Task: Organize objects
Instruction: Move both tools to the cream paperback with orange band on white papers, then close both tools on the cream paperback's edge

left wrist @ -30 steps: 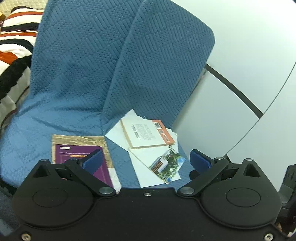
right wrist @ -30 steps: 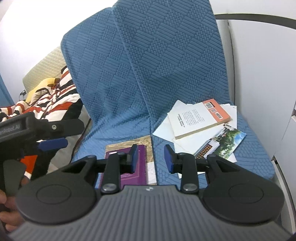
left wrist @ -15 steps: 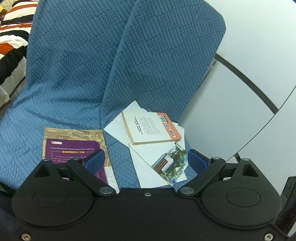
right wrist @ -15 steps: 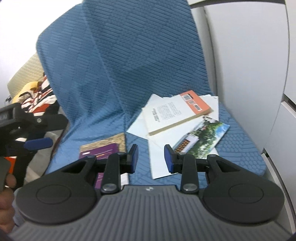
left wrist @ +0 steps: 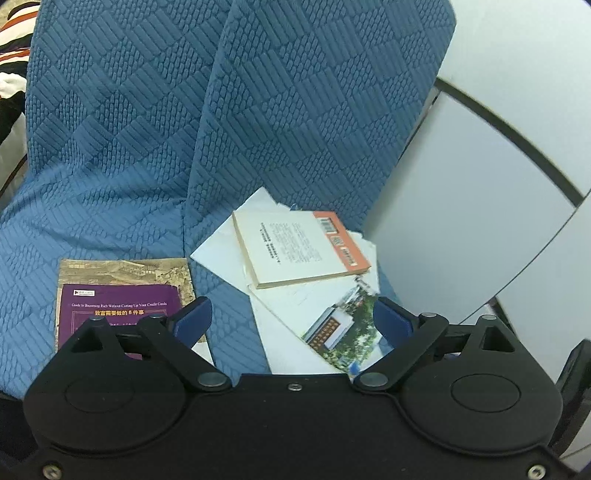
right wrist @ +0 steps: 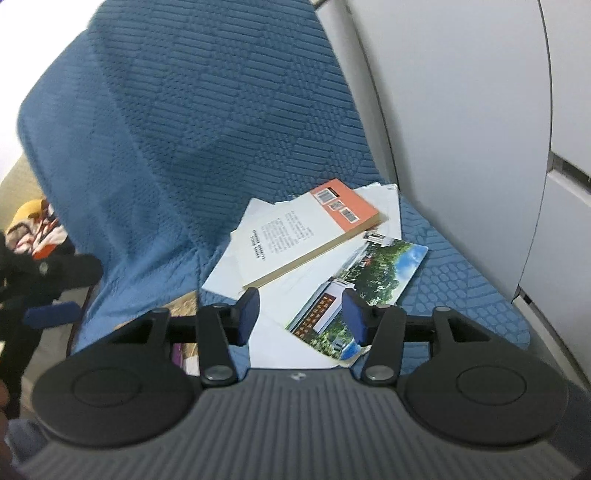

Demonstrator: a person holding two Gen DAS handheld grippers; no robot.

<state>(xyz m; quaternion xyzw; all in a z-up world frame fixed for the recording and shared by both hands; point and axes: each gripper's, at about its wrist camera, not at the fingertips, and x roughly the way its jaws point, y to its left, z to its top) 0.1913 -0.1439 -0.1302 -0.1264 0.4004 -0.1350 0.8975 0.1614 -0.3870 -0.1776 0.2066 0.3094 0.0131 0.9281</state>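
Fingers of the left gripper (left wrist: 291, 321) spread wide, blue pads apart, nothing between them, hovering above the blue quilted sofa cover (left wrist: 140, 155). Fingers of the right gripper (right wrist: 301, 319) opening, released, nothing pinched, poised over the photo booklet (right wrist: 373, 280) without touching it.

On the seat, to the right: loose white papers (left wrist: 221, 251) at the bottom, photo booklet on them, and on top an orange-striped book (left wrist: 295, 251) lying face-down, barcode showing. Well apart to the left: a purple book (left wrist: 118, 306) resting on a tan picture-cover book (left wrist: 125, 269), both flat on the seat.

Left wrist view only: full purple cover with its printed title, and the tan book's edge around it; a striped blanket (left wrist: 14, 22) at the top left corner. Right wrist view only: the booklet's whole photo cover with trees and sky, the white cabinet panels (right wrist: 461, 147) just beside the seat's right edge, the other gripper's blue pad (right wrist: 51, 315) at far left in blur, and only a sliver of the purple and tan books behind the left finger.

Compared with a second ago: both views closer and lower to the seat, paper pile larger in frame; right fingers noticeably wider apart than before; left fingers at the same wide spread; books and papers unmoved.
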